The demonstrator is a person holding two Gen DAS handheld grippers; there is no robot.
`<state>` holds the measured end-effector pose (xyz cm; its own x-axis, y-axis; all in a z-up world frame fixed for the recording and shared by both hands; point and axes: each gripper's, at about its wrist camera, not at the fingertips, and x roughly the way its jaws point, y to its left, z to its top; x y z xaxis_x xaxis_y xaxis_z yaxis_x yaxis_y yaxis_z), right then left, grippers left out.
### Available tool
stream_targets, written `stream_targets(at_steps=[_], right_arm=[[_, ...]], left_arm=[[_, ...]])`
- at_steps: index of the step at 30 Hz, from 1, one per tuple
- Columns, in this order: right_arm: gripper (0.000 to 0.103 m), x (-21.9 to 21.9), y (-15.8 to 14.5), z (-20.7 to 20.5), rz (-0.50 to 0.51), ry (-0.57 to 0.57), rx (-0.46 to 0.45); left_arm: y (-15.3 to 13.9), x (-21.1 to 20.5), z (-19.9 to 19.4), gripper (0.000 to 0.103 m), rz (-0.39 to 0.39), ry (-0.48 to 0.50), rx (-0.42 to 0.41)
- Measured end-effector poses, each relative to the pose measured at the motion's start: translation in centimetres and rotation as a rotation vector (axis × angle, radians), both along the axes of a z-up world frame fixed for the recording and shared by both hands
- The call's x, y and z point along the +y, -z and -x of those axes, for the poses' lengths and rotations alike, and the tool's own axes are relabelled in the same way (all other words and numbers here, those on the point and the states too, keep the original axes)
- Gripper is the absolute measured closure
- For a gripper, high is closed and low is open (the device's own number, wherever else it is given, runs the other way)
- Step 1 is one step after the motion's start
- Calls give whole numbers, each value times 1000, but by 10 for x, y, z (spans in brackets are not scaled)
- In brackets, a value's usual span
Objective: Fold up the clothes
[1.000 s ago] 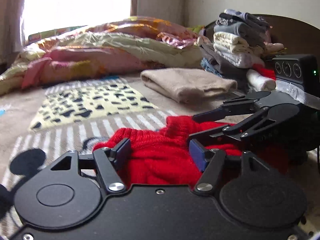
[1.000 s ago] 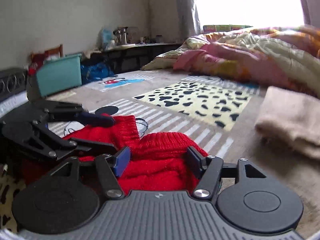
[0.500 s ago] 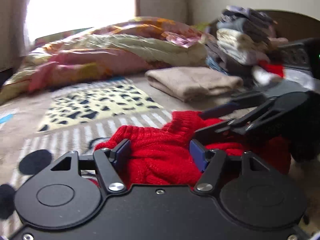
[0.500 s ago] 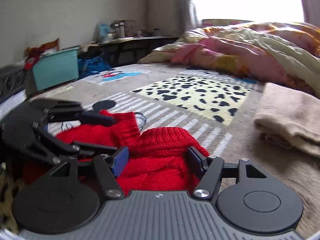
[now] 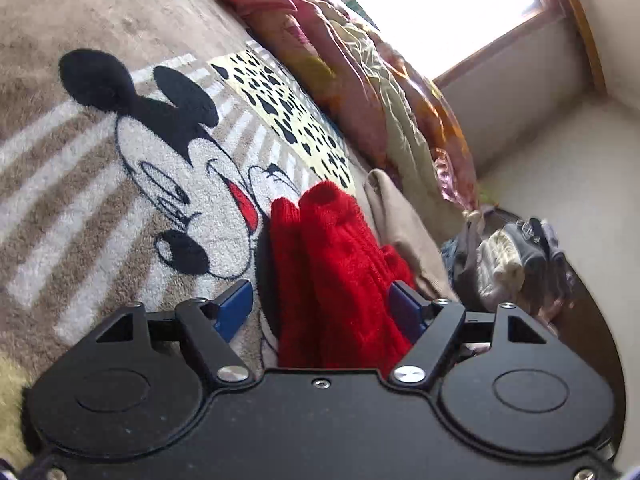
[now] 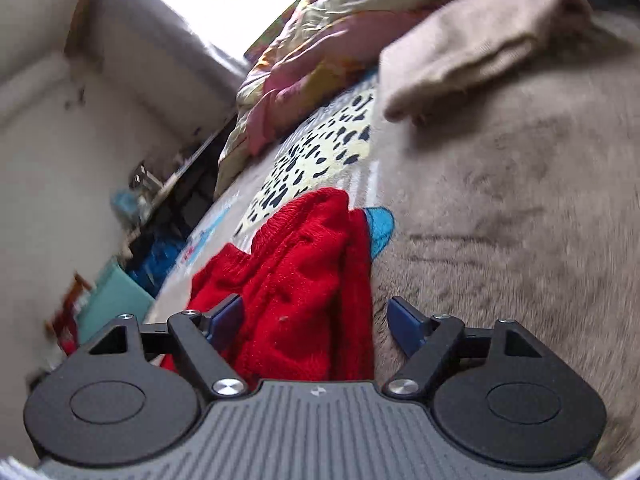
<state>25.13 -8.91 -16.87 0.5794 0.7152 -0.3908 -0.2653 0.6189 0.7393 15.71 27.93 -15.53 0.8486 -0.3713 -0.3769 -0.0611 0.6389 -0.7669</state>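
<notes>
A red knit garment (image 5: 332,264) lies bunched on the cartoon-mouse blanket (image 5: 120,184). My left gripper (image 5: 320,304) has rolled onto its side and straddles the garment. Its jaws are opening: one blue pad (image 5: 236,308) stands clear of the knit and the other rests against it. In the right wrist view the same red garment (image 6: 304,264) sits between the jaws of my right gripper (image 6: 316,320), also rolled and opening. One pad (image 6: 404,324) there is apart from the cloth, over the blanket (image 6: 500,220). Neither gripper pinches the knit.
A folded beige garment (image 5: 404,224) (image 6: 472,44) lies just beyond the red one. A crumpled quilt (image 5: 360,80) (image 6: 304,52) runs along the window side. A stack of folded clothes (image 5: 512,264) sits at the headboard. A teal box (image 6: 116,300) stands by the wall.
Both grippers have rolled sideways, so each view is now tilted. Both pairs of jaws have widened off the red garment. Neither gripper shows in the other's view any more.
</notes>
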Motion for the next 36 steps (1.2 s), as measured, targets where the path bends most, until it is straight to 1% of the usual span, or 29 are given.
stream_targets(at_steps=[2, 4, 7, 11, 12, 13, 14, 16, 18, 20, 22, 23, 24, 25, 26, 27, 28, 29, 30, 31, 33, 34, 36], right_arm=[[24, 3, 3, -4, -15, -11, 29], [23, 10, 3, -11, 4, -42, 47], [25, 19, 3, -26, 25, -84, 64], [26, 33, 1, -32, 49, -106, 67], [28, 34, 1, -30, 48, -104, 65], [35, 35, 1, -28, 48, -103, 62], [37, 34, 2, -26, 38, -97, 62], [45, 30, 5, -22, -2, -79, 71], [49, 28, 4, -19, -48, -74, 88], [52, 29, -1, -13, -115, -88, 106], [52, 31, -20, 1, -155, -118, 94], [52, 31, -27, 9, -174, -128, 93], [46, 31, -30, 15, -182, -129, 109], [34, 31, -27, 18, -168, -121, 137], [29, 31, -21, 19, -123, -109, 162], [27, 30, -12, 18, -55, -88, 173], [33, 27, -6, 19, -23, -66, 173], [33, 23, -3, 23, -46, -54, 166], [33, 18, -1, 26, -69, -42, 159], [29, 17, 0, 28, -77, -38, 152], [24, 23, -4, 33, -25, -76, 122], [24, 26, -4, 36, -6, -90, 107], [23, 27, -1, 37, -24, -79, 106]], left_arm=[[0, -2, -6, 26, 14, 7, 9], [2, -6, -13, 27, 25, 13, 20], [1, -23, -26, 27, -48, 22, 46], [1, -40, -35, 29, -105, 42, 61], [1, -44, -38, 31, -118, 46, 65], [2, -47, -39, 37, -121, 50, 67], [3, -46, -39, 40, -103, 50, 66], [7, -42, -36, 50, -56, 49, 60], [5, -33, -30, 54, 22, 38, 61], [-4, -22, -15, 54, 98, 26, 53], [-14, -11, 2, 54, 170, 27, 44], [-16, -7, 12, 53, 200, 24, 51], [-14, -5, 18, 46, 197, 21, 69], [-10, -5, 22, 34, 173, 26, 92], [-4, -4, 25, 31, 152, 27, 119], [4, -1, 29, 32, 146, 19, 141], [8, 3, 34, 33, 157, 8, 129], [8, 6, 39, 32, 168, 3, 114], [6, 7, 42, 31, 160, 0, 108], [5, 6, 43, 30, 142, -1, 104], [5, 5, 44, 30, 112, -2, 98], [8, 5, 43, 30, 110, -1, 96], [10, 3, 42, 30, 93, 1, 84]])
